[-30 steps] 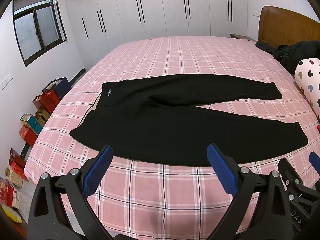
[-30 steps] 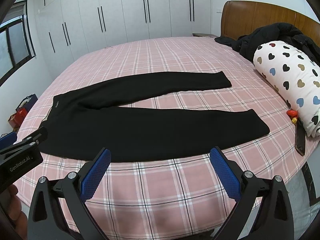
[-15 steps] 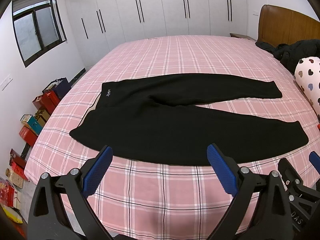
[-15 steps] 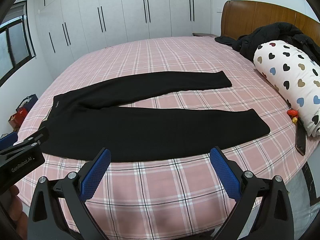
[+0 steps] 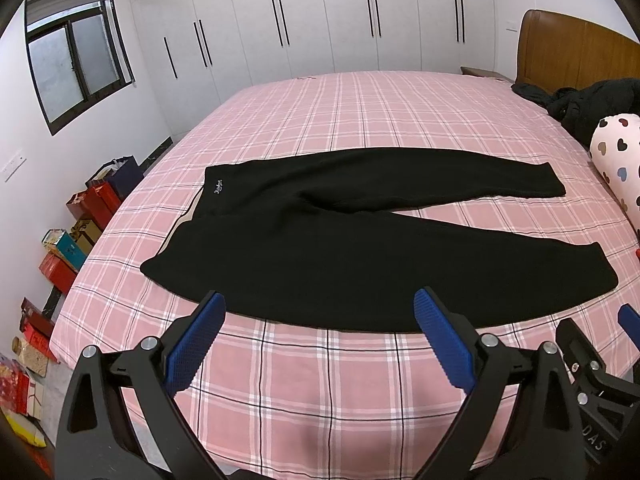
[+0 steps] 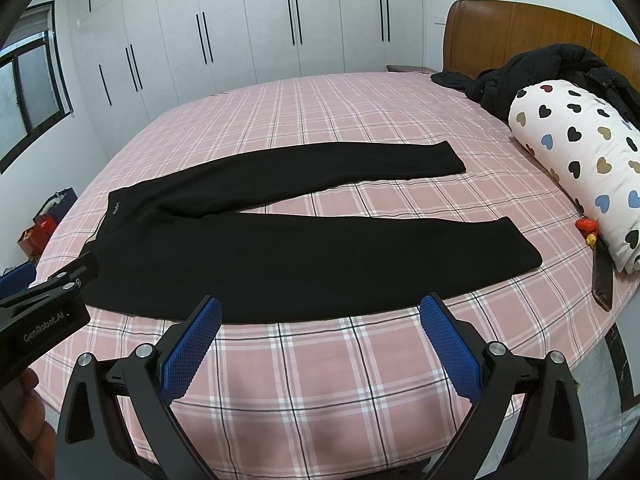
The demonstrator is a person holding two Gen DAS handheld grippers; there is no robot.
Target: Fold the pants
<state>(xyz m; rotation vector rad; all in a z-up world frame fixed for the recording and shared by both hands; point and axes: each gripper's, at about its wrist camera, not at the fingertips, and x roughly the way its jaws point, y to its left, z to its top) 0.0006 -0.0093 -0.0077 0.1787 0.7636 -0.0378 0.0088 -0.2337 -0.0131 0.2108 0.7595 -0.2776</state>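
Pants (image 5: 360, 252): matt black knit cloth. Bed (image 5: 360, 116) sheet: smooth pink checked cloth; headboard (image 6: 520, 36), at 2 o'clock: glossy wood. Left tool (image 5: 320, 340) and right tool (image 6: 320, 340): matt black plastic, textured blue pads (image 6: 192, 344).

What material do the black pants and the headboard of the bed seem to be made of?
The black pants look like a soft, matte knit, perhaps fleece or jersey: no shine, and they lie limp and flat. The headboard appears to be varnished brown wood, with a light sheen and vertical panel seams; veneer is also possible.
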